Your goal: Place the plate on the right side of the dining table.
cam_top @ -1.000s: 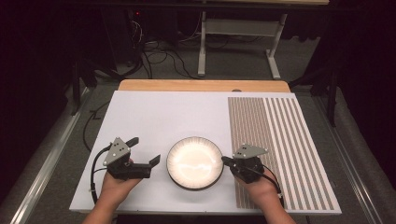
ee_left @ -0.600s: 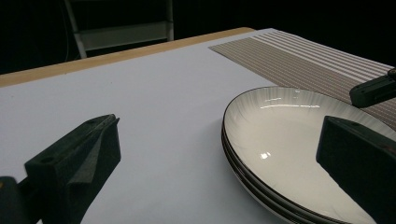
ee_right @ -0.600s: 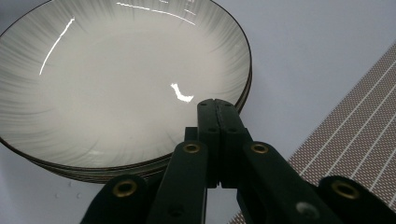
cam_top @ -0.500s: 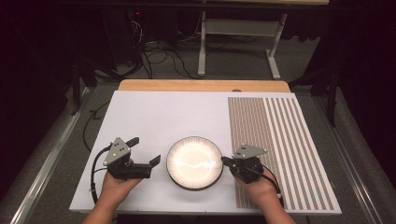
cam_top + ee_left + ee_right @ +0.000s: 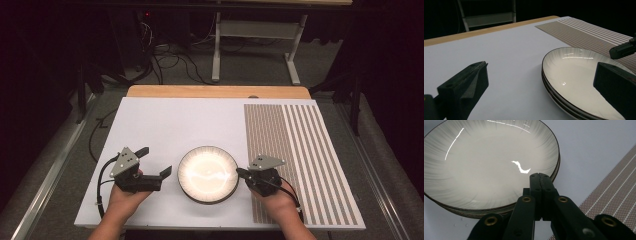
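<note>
Plates [image 5: 208, 174]: a stack of shallow white ones with a dark rim, sitting near the front edge of the white board [image 5: 170, 125], about midway between its left and right edges. From the left gripper view [image 5: 584, 85] you can count at least two rims layered at the side; from the right gripper view [image 5: 486, 162] the ribbed inner wall and glare streaks show.

Your left gripper [image 5: 155, 162] sits just left of the stack, held low over the board, jaws wide apart. One jaw tip reaches toward the plate rim; the other points off toward the back. I cannot tell if the near tip touches the rim.

Your right gripper [image 5: 241, 172] sits just right of the stack, jaws pressed together with nothing between them. Its tip lies at or over the right rim; in the right gripper view [image 5: 538, 175] the closed tips overlap the top plate's inner edge.

Striped brown mat [image 5: 295, 155] covers the right part of the board; your right hand [image 5: 277, 202] rests over its left margin. Wooden strip [image 5: 217, 91] runs along the back edge
</note>
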`<state>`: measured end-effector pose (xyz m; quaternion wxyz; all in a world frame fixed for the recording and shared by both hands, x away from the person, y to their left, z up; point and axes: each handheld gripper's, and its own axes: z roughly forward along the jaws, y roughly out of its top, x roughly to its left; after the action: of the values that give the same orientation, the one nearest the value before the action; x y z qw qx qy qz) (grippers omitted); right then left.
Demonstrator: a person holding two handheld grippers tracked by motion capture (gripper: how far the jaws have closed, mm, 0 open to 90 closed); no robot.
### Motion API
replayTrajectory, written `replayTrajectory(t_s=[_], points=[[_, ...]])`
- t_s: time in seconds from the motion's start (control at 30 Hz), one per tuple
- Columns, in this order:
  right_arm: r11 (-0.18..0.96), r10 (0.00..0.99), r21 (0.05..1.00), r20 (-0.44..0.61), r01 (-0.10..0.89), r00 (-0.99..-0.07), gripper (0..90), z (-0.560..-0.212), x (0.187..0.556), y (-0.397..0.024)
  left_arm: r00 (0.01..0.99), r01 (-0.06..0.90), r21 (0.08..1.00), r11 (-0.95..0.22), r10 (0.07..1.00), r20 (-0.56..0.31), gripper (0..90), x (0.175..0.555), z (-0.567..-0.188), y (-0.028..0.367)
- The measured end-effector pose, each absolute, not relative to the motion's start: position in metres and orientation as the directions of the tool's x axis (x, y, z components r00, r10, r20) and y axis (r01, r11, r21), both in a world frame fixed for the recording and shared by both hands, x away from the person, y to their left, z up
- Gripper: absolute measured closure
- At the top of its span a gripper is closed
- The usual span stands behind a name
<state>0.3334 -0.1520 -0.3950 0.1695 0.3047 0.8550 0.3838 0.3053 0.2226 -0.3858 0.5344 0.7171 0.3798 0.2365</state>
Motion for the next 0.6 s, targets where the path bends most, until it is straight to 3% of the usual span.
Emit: replayTrajectory(t_s=[0.6], points=[[0.527, 0.631, 0.761, -0.053, 0.378, -0.774, 90.0, -0.3974, 0.3333, -0.1421, 0.602, 0.295, 0.948, -0.117, 0.794, -0.089, 0.2, 0.3052, -0.3850, 0.2239]])
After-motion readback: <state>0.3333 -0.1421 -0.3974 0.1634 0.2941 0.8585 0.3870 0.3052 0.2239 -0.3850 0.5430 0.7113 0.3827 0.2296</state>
